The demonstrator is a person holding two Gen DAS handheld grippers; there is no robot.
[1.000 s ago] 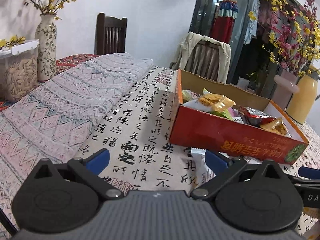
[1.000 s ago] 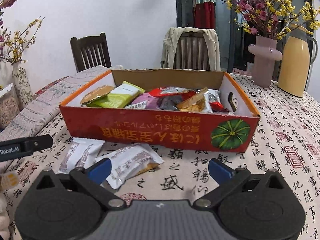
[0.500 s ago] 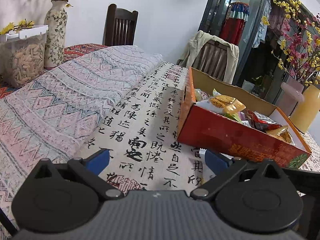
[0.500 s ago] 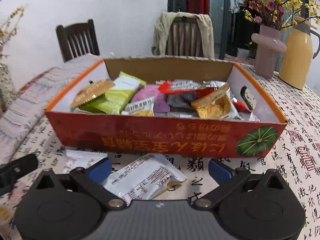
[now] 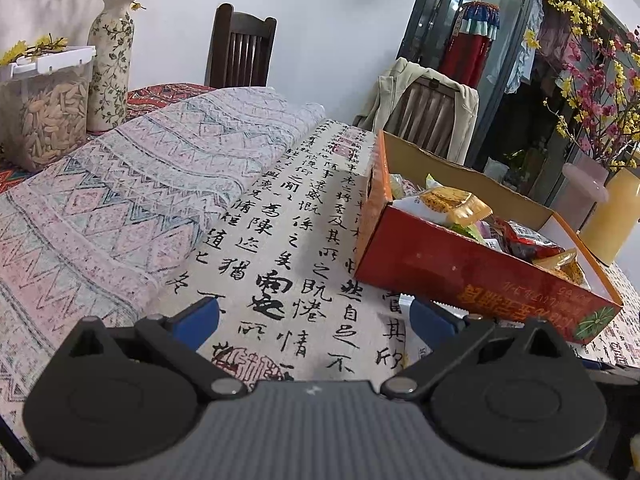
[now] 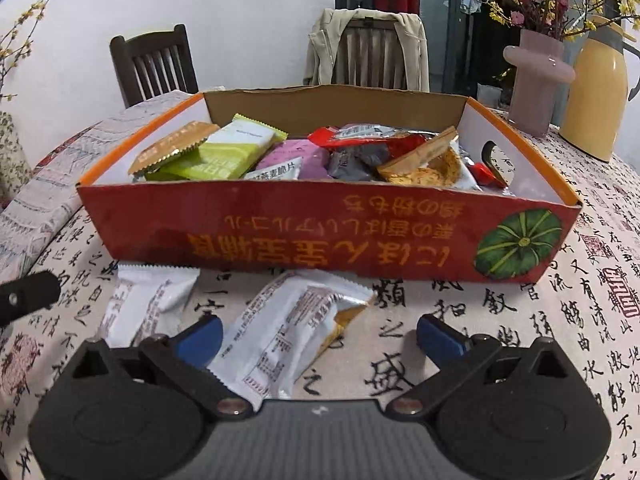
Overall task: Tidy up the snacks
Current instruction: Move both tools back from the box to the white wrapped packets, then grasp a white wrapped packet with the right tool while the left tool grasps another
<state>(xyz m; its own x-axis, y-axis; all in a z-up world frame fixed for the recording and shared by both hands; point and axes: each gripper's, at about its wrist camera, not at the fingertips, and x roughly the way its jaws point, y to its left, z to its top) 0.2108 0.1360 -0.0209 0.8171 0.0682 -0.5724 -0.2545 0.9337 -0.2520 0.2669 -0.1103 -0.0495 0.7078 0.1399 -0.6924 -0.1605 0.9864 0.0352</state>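
Two white snack packets (image 6: 150, 304) (image 6: 292, 330) lie on the table (image 6: 520, 328) just in front of the red box (image 6: 328, 232) of snacks. Right claw (image 6: 319, 334) hovers spread over one packet; left claw (image 5: 314, 318) is spread, empty.

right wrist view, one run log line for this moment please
right gripper: open, over nearer white packet | second white packet: on table | snack box: full | left gripper: open, empty

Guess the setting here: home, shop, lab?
Most likely a home dining room: wooden chair at a table with a calligraphy-print cloth, a jacket slung over another chair, flower vases, and a thermos jug.
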